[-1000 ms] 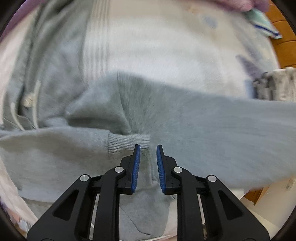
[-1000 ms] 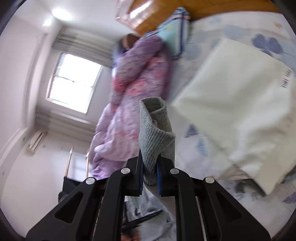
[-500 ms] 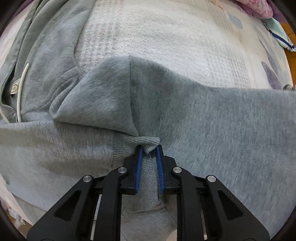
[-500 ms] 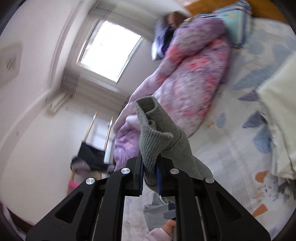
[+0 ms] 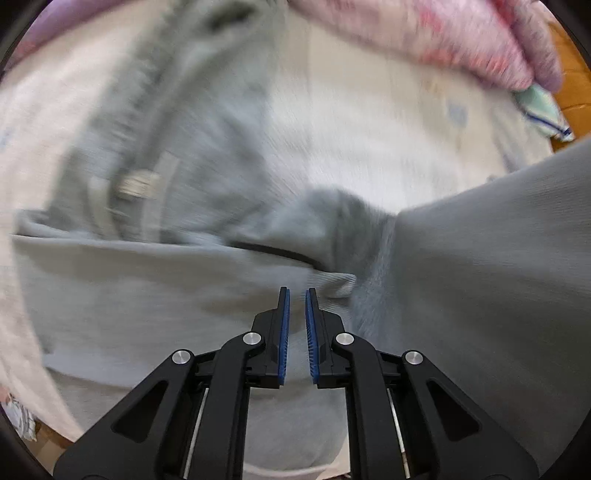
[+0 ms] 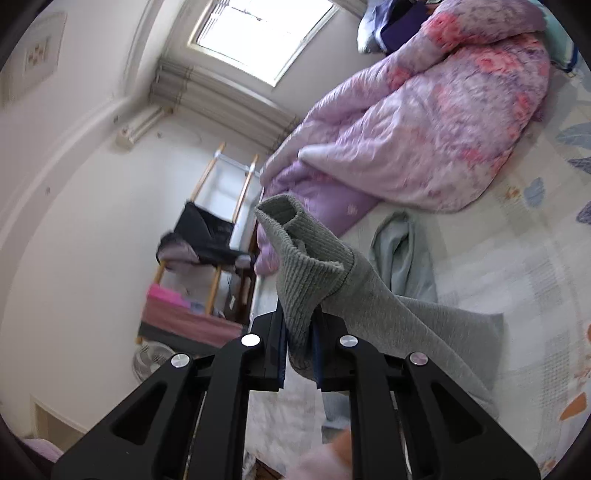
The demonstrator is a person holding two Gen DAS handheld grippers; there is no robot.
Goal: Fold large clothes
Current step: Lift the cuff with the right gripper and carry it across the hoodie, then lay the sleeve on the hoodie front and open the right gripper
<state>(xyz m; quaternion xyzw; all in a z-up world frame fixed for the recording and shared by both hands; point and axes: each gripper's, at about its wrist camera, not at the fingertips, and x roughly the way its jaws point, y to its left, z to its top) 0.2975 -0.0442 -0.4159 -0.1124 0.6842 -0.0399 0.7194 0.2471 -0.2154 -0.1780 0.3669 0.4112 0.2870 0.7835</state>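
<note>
Currently: right gripper (image 6: 299, 345) clamped on sleeve cuff (image 6: 295, 254), to be carried taut across the grey sweatshirt (image 5: 155, 302); left gripper (image 5: 297, 317) closing, nothing between its pads.

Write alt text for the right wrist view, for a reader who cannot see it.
The right gripper is shut on the ribbed cuff of a grey sweatshirt sleeve, held up above a bed. Behind it lie a purple floral quilt on the patterned sheet, a window and a clothes rack.
</note>
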